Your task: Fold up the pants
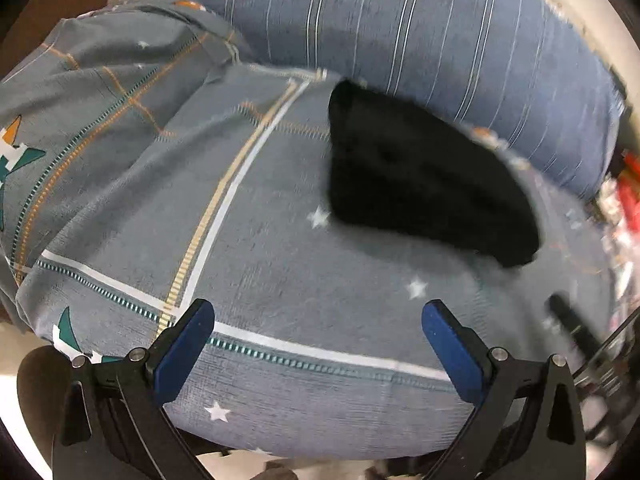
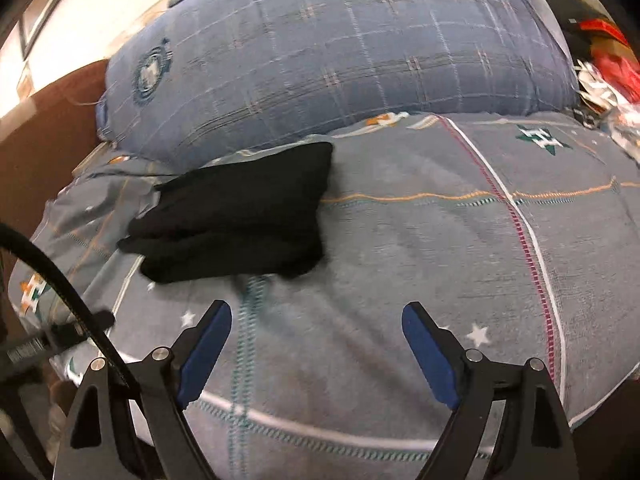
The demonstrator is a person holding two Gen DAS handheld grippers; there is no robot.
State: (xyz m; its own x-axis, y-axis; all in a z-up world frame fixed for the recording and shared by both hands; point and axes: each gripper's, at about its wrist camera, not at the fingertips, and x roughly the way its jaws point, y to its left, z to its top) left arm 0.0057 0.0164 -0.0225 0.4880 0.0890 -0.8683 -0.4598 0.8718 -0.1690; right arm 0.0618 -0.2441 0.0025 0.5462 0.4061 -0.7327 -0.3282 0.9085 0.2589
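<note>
The black pants (image 1: 424,180) lie folded into a compact bundle on the grey-blue patterned bedspread (image 1: 280,240), up against the pillow. In the right wrist view the same pants (image 2: 240,216) sit left of centre, in stacked layers. My left gripper (image 1: 318,312) is open above the bedspread, well short of the pants, with nothing between its blue pads (image 1: 188,348). My right gripper (image 2: 316,316) is also open and holds nothing, just in front of the bundle's near edge. Both views are slightly motion-blurred.
A large blue striped pillow (image 1: 420,28) lies behind the pants, also seen as the plaid pillow (image 2: 340,48). Red and white clutter (image 2: 608,64) sits at the far right. A black cable (image 2: 52,276) crosses the left. The bed's near edge drops to a pale floor (image 1: 24,344).
</note>
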